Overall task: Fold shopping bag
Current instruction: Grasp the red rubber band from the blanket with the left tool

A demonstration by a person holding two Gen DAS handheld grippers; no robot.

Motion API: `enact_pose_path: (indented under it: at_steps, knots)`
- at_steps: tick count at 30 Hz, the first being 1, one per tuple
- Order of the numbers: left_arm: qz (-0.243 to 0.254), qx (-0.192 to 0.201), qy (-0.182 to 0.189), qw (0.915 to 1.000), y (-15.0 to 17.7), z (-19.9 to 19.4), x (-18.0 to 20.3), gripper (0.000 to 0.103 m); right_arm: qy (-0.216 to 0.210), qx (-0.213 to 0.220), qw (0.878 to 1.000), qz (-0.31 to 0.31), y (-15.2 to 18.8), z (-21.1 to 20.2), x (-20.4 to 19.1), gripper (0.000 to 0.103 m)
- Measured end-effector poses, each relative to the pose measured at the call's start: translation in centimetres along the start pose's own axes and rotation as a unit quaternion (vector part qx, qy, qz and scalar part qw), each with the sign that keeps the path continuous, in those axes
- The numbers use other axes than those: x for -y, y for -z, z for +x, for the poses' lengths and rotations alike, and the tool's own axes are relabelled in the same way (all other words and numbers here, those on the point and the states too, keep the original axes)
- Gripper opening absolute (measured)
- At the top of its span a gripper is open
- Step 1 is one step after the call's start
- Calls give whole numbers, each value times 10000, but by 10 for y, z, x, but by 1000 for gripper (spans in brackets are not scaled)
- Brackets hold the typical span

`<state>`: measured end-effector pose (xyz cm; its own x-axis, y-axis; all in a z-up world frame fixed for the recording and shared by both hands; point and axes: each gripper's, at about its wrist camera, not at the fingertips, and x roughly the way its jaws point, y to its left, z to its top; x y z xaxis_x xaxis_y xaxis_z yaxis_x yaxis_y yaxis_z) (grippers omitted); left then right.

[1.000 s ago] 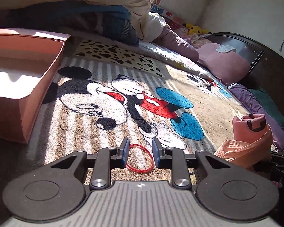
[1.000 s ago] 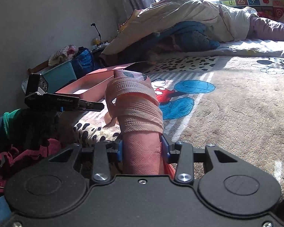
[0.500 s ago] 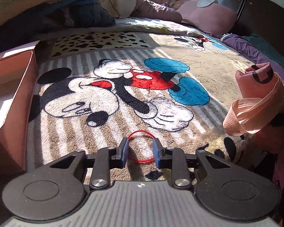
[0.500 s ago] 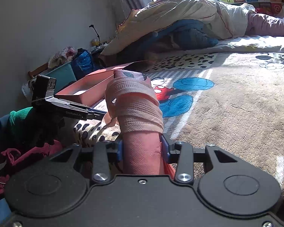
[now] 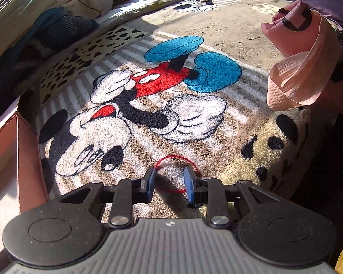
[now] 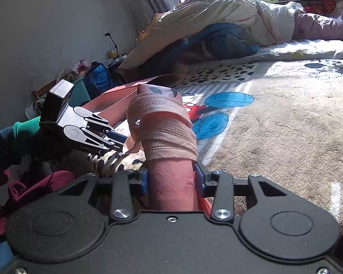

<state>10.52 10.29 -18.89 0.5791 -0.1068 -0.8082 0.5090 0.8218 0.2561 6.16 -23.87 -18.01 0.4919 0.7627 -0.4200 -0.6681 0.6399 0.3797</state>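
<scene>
Right gripper (image 6: pixel 171 179) clamped on rolled pink shopping bag (image 6: pixel 170 182), upright, handle strap (image 6: pixel 162 125) wound round its upper half, above the Mickey blanket (image 6: pixel 274 125). Left gripper (image 5: pixel 169 183) just left of the bag, fingers apart, red rubber band (image 5: pixel 171 157) stretched over both fingertips. Folding judged done, binding step in hand; next move probably calls for slipping the band over the bag's top without dislodging the strap.
</scene>
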Motion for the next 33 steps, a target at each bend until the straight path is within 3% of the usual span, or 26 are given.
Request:
enact_pose_path:
  at_steps: [5, 7, 14, 22, 33]
  knots:
    - [337, 59, -294, 9990, 2, -4, 17, 25, 8, 3, 10000, 11, 0, 0, 2, 40]
    - [316, 61, -235, 9992, 3, -2, 16, 18, 9, -4, 10000, 18, 0, 0, 2, 40]
    - [-121, -162, 401, 9990, -2, 8, -7, 16, 10, 28, 10000, 44, 0, -1, 3, 40]
    - [-291, -31, 466, 9985, 0, 15, -11, 18, -17, 55, 10000, 60, 1, -1, 3, 40]
    - [-1131, 905, 91, 9894, 19, 16, -7, 20, -44, 32, 10000, 71, -1, 3, 1, 40]
